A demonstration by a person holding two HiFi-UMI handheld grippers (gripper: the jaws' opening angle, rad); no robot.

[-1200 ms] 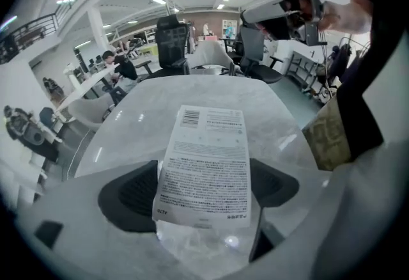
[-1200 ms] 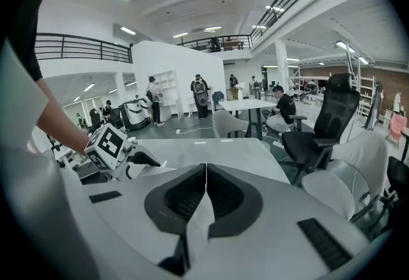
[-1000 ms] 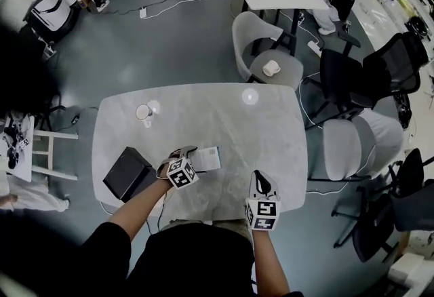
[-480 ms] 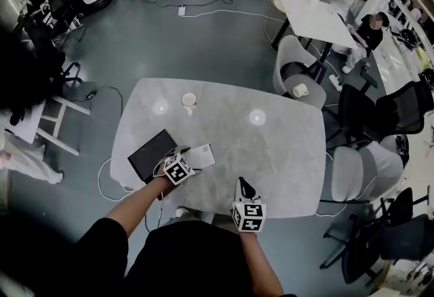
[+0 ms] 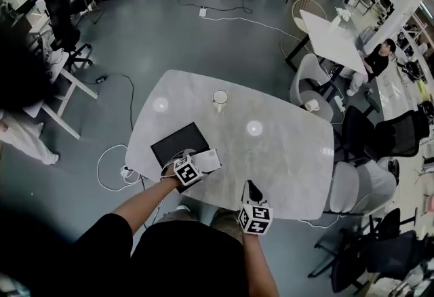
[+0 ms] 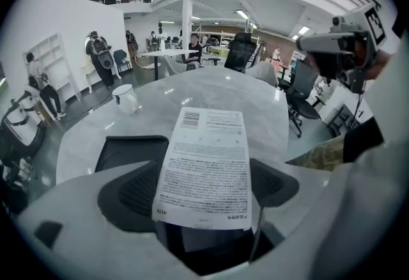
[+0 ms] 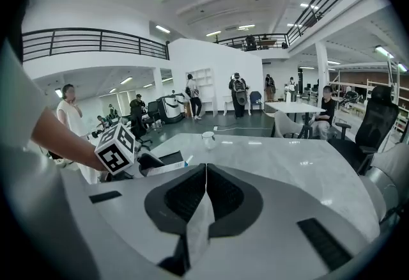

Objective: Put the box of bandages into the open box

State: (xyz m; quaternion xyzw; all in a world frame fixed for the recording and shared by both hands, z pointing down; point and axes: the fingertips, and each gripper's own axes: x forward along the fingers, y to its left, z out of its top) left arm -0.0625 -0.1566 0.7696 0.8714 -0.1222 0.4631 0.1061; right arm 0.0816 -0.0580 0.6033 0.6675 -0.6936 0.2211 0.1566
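My left gripper (image 5: pixel 193 164) is shut on the white box of bandages (image 5: pixel 210 160), whose printed face fills the space between the jaws (image 6: pixel 204 163). It is held just above the table, at the right edge of the open black box (image 5: pixel 179 144), which lies low at the left in the left gripper view (image 6: pixel 128 151). My right gripper (image 5: pixel 252 188) hovers over the table's near edge, jaws shut with nothing between them (image 7: pixel 206 173). In the right gripper view the left gripper's marker cube (image 7: pixel 117 147) and the bandage box (image 7: pixel 163 168) show at the left.
A white cup (image 5: pixel 220 97) stands at the far middle of the grey marble table (image 5: pixel 285 153). Office chairs (image 5: pixel 359 180) crowd the right side, and a cable (image 5: pixel 112 167) lies on the floor at the left. People stand and sit in the background.
My left gripper has carried the bandage box leftward until it is beside the black box. The right gripper has stayed shut near the table's front edge. The head view has shifted.
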